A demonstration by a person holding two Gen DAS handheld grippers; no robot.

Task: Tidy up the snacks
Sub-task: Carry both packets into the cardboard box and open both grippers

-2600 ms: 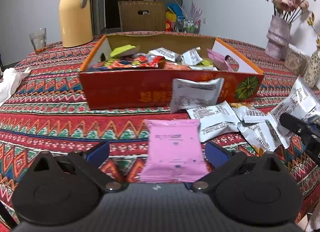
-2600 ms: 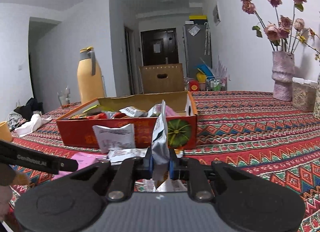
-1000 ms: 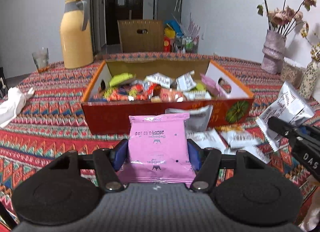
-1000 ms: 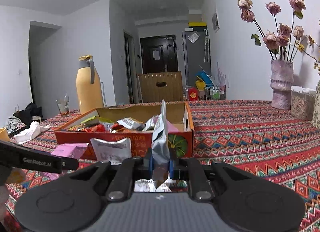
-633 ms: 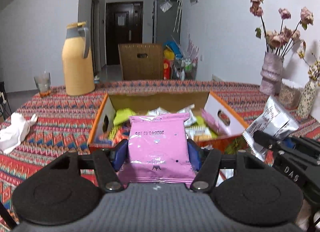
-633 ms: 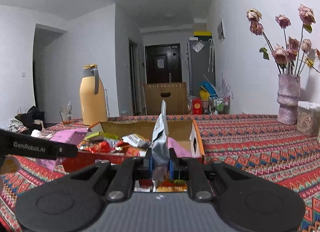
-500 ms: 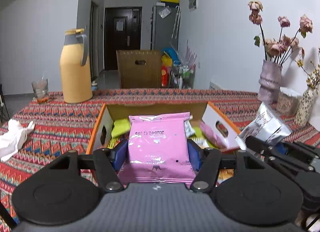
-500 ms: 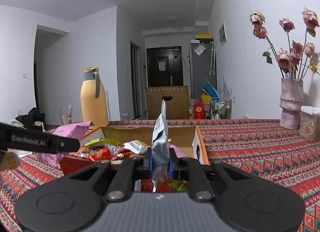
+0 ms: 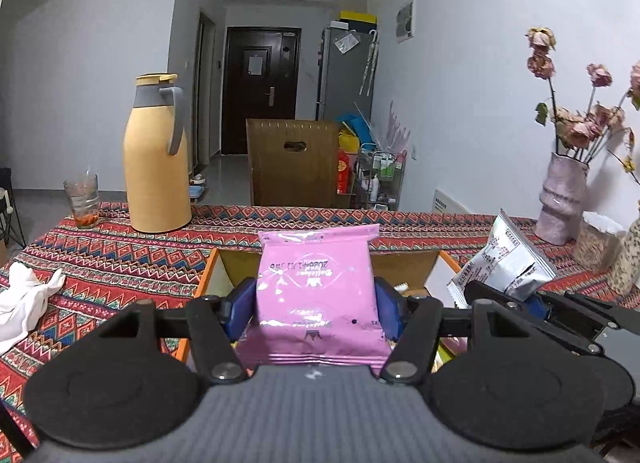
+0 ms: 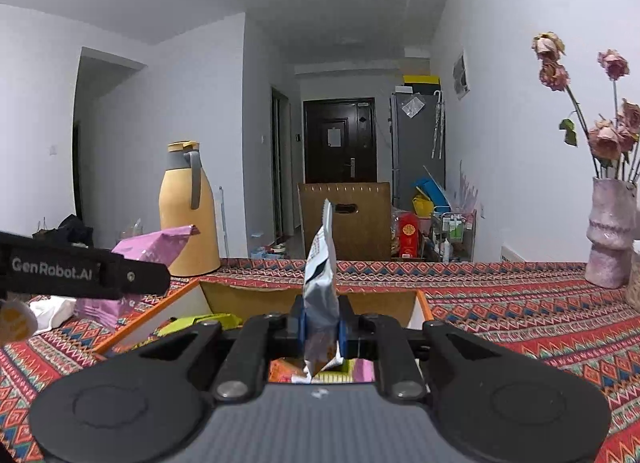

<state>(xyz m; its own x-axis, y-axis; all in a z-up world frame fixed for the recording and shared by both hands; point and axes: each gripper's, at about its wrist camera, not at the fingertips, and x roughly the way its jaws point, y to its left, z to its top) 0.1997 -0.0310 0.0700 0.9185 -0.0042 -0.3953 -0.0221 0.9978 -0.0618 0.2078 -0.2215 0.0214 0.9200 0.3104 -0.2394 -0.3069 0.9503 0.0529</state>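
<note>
Left gripper (image 9: 316,303) pinching pink pack (image 9: 316,287) flat across its width, blue pads (image 9: 240,305) pressed on both side edges; pack held in the air above near end of box (image 9: 208,271), print upside down toward camera. Right gripper (image 10: 320,323) clamped tight on silver pack (image 10: 320,283), held edge-on and upright, top seam pointing up; also over the box (image 10: 420,303), near its right end. In left view, right gripper (image 9: 520,299) sits just right of the left one, silver pack (image 9: 504,263) tilted up-right; in right view, left gripper's arm crosses at left with pink pack (image 10: 140,263) sticking out past it.

Box is open-topped, orange-edged, cardboard inside; snacks (image 10: 200,321) visible in it under both grippers, a green one at left, orange and pink ones below the right jaws.

Box sits on patterned tablecloth (image 9: 120,255); yellow jug (image 9: 156,159) and glass (image 9: 82,199) behind left; white cloth (image 9: 24,303) at far left; pink vase (image 9: 560,199) with dried roses at right; dark door (image 9: 260,91) at back.
</note>
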